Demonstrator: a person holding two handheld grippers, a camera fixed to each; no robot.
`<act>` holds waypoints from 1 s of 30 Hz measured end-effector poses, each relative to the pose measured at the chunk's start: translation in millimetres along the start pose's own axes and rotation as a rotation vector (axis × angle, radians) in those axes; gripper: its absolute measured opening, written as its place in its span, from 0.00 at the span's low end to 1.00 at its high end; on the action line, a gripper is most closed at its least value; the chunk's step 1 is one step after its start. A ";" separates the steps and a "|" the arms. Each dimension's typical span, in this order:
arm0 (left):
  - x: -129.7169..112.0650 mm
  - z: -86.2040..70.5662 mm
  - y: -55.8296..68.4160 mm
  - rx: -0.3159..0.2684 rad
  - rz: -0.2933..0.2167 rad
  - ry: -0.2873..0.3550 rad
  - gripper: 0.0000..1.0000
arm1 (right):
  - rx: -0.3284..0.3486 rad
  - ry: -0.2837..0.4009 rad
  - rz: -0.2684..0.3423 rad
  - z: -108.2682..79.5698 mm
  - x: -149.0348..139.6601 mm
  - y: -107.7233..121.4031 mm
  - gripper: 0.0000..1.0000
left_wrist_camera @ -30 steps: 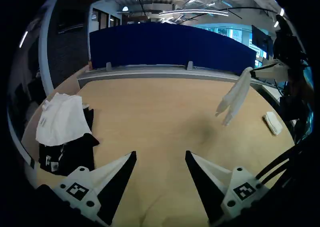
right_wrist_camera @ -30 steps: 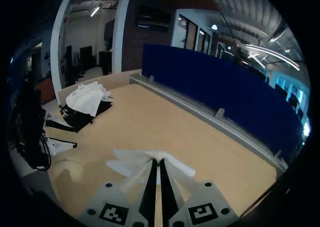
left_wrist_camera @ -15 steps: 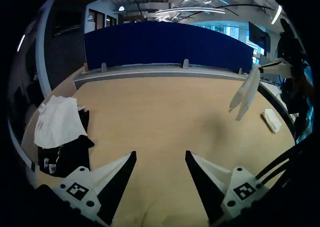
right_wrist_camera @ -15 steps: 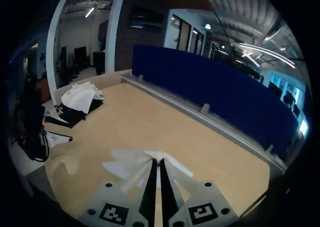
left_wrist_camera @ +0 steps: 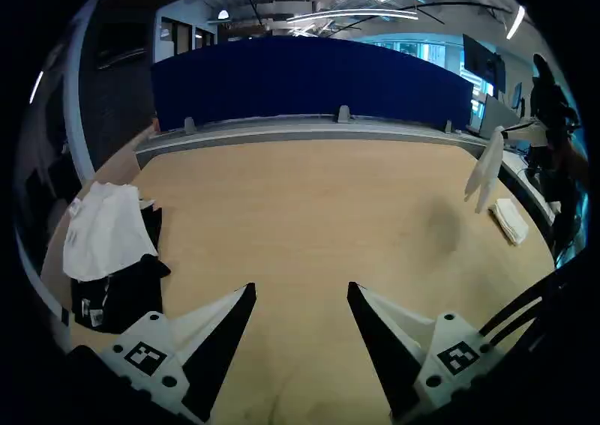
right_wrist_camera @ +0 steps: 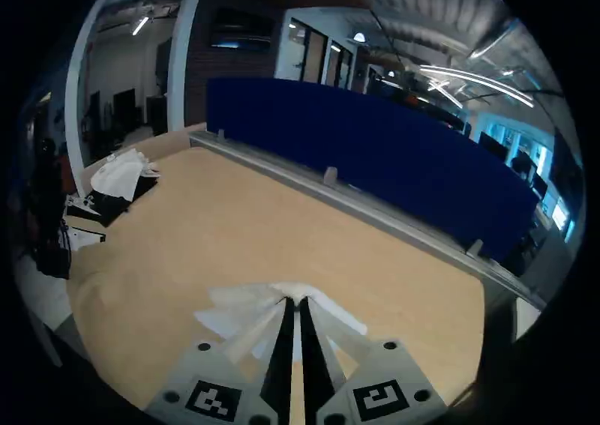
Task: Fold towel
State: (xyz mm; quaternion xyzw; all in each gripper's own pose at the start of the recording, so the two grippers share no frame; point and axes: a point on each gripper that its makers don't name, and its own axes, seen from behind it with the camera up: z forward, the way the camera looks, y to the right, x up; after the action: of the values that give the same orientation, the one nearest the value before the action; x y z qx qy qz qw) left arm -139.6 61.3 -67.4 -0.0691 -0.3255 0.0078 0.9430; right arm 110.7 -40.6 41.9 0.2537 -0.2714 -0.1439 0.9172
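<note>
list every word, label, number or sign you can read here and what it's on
No readable text anywhere.
left gripper: black-and-white square marker patterns on the fingers, no letters.
right gripper: same kind of marker patterns, no letters.
towel: plain white, no print seen.
clothes pile: small tags, too small to read.

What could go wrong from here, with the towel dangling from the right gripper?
The towel hangs bunched from the shut right gripper by a narrow pinch; it may slip out or land crumpled.
It hangs near the table edge, close to the folded cloth, which it could disturb on the way down.
The open left gripper is far off, so spreading may lag.
</note>
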 end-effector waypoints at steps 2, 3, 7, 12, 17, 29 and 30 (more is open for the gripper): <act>-0.3 1.0 1.3 0.002 0.008 -0.005 0.90 | -0.014 -0.005 0.008 -4.0 -6.4 14.9 0.05; -0.3 1.6 2.0 0.003 0.011 -0.007 0.90 | -0.022 -0.008 0.011 -6.1 -9.4 22.9 0.05; 0.8 4.0 5.0 0.006 0.017 -0.012 0.90 | -0.050 -0.016 0.022 -13.2 -19.9 50.9 0.05; 4.2 6.7 9.7 0.006 0.021 -0.017 0.90 | -0.080 -0.034 0.032 -20.4 -33.7 82.8 0.05; 6.8 9.1 14.7 0.005 0.026 -0.021 0.90 | -0.111 -0.055 0.033 -28.2 -47.3 111.6 0.05; 10.5 12.7 24.7 0.005 0.037 -0.027 0.90 | -0.153 -0.086 0.077 -42.0 -77.4 151.8 0.05; 11.0 12.8 25.7 0.004 0.039 -0.028 0.90 | -0.154 -0.088 0.081 -43.6 -80.3 152.8 0.05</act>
State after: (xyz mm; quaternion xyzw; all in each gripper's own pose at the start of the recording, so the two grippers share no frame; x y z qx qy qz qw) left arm -138.0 89.0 -54.1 -0.0733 -0.3371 0.0279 0.9382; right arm 89.8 135.4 59.2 0.1646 -0.3096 -0.1383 0.9263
